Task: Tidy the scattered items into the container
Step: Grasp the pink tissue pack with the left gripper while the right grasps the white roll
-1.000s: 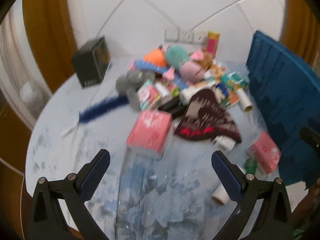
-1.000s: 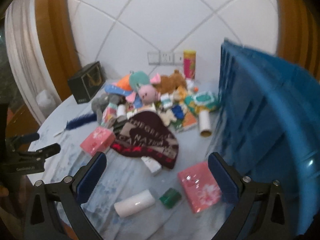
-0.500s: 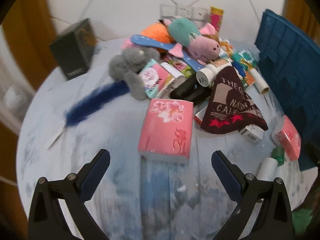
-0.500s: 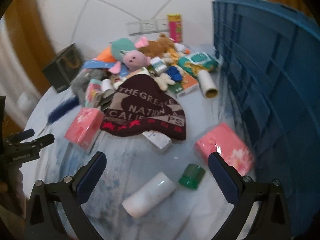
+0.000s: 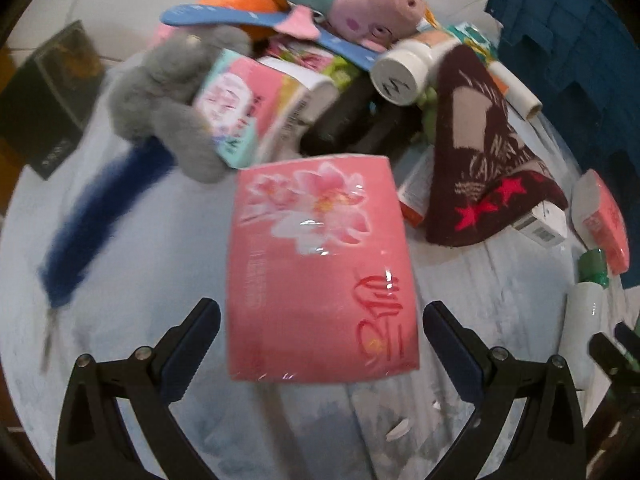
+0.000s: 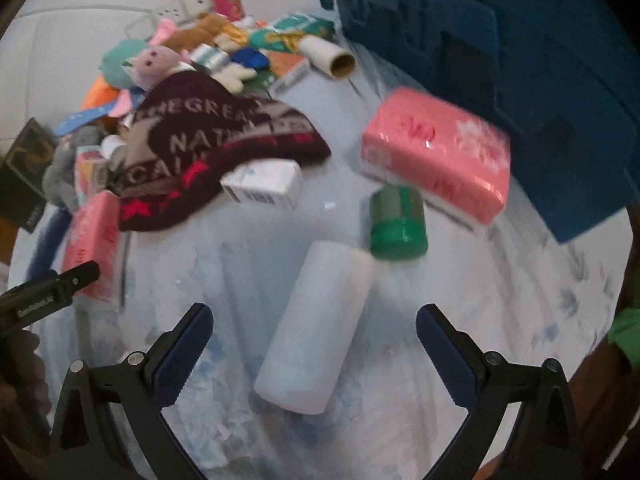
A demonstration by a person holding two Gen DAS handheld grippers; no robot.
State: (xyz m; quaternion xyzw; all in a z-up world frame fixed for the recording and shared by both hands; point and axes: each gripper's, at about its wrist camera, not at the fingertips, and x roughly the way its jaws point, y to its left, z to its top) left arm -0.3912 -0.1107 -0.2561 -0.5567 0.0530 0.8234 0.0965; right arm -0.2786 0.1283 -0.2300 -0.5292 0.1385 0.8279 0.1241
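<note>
Both sets of jaws gape empty, the left gripper (image 5: 320, 316) straddling the pink tissue pack (image 5: 320, 268) on the bench, the right gripper (image 6: 314, 320) over the white bottle (image 6: 316, 324), which may roll away toward 12 o'clock if pinched off-centre.

Round table (image 5: 120, 280), pale blue mottled covering, bearing all items. White tiled wall (image 6: 80, 20) at far side, with socket plate (image 6: 176, 10) mounted low, centre-left.
</note>
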